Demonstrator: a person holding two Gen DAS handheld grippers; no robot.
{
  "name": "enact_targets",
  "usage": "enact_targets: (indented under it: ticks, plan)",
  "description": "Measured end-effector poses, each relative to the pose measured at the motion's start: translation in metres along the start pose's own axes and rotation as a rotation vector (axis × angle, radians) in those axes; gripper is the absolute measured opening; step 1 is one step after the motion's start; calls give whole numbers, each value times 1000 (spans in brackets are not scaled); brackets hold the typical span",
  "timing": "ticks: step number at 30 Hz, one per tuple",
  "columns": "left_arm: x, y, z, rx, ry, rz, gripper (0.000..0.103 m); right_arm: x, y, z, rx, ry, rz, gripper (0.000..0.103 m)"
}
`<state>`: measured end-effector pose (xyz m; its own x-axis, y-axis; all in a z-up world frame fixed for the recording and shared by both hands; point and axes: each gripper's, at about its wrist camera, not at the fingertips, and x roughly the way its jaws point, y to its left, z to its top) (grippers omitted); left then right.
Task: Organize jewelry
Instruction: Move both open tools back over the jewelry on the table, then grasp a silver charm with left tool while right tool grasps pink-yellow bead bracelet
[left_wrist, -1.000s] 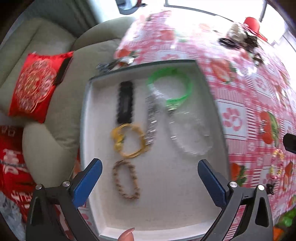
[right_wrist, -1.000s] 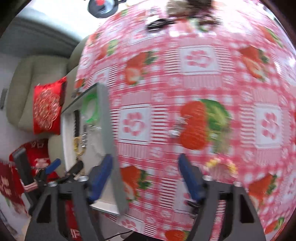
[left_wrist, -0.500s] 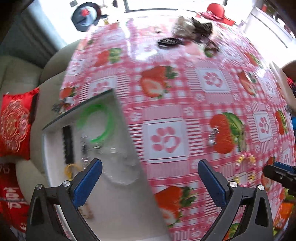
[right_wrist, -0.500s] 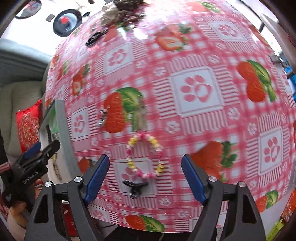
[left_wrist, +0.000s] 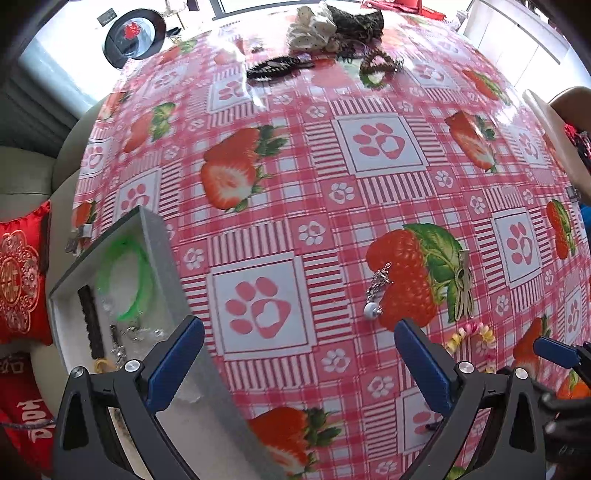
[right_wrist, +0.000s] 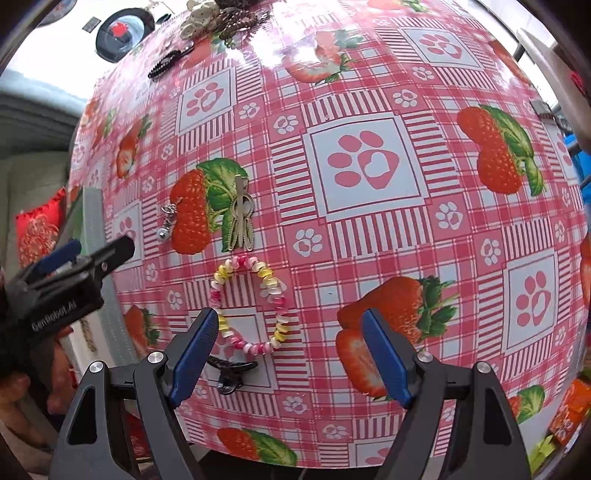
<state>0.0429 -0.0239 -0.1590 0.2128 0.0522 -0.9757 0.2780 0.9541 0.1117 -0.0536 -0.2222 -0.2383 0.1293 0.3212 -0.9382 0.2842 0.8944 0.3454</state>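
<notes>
Left wrist view: left gripper (left_wrist: 299, 358) spread wide, empty, above the strawberry-print tablecloth (left_wrist: 369, 206); grey jewellery tray (left_wrist: 162, 254) with green bangle (left_wrist: 142, 273) beside its left finger. Right wrist view: right gripper (right_wrist: 288, 354) spread, empty; pink-and-yellow beaded bracelet (right_wrist: 251, 302) lying just ahead between its fingers, black hair claw (right_wrist: 231, 371) beside.

Red-and-white strawberry-and-paw-print tablecloth (right_wrist: 369, 229); pink, yellow and seemingly white bead bracelet (right_wrist: 251, 306); green bangle (left_wrist: 127, 277).
</notes>
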Motion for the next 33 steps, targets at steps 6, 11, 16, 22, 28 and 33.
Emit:
enact_targets:
  ticks: [6,11,16,22,28,33]
  plan:
    - [12,-9,3,11,4,-5,103,10,13,0,-77,-14,-65,82]
    - [21,-15,5,18,17,1,97,18,24,1,-144,-27,-126,82]
    - [29,-19,9,30,30,-14,82,29,34,0,-209,-37,-199,73]
    - [32,-25,17,27,20,-45,74,34,48,-4,-291,-65,-268,62]
    - [30,-38,20,22,31,-116,45,34,62,-3,-319,-72,-260,31]
    - [28,-42,23,22,35,-143,17,35,69,12,-301,-66,-234,9]
